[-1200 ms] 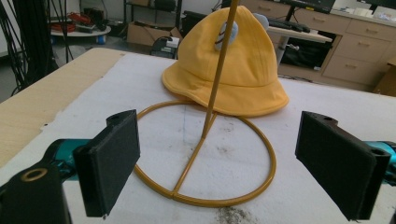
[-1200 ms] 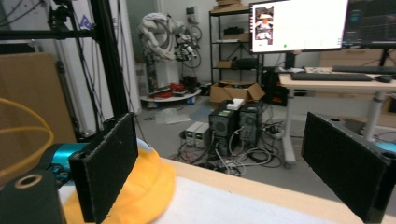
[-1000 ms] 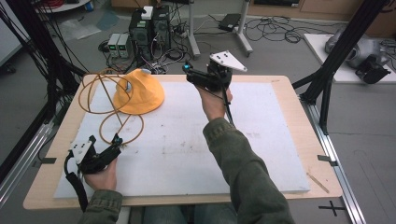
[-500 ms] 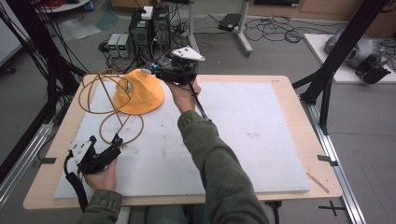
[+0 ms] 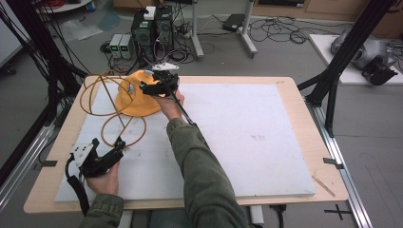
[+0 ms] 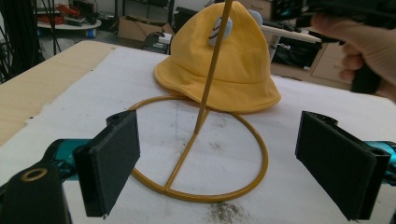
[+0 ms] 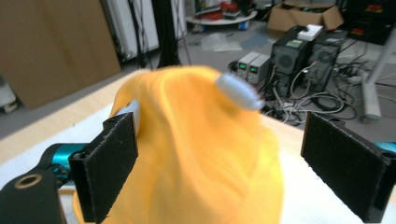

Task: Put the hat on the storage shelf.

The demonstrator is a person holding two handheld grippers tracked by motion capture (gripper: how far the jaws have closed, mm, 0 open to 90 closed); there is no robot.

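**Right jaws over hat**

Right gripper (image 7: 219,172): jaws apart, straddling the yellow hat (image 5: 135,95) at tabletop (image 5: 285,95) far left. Left gripper (image 6: 219,163): jaws apart, nothing between, aimed at wire stand (image 6: 201,149) base ring. Hat just behind ring.

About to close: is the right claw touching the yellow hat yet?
Cannot tell. In the right gripper view the open claw frames the hat, but blur hides any contact.
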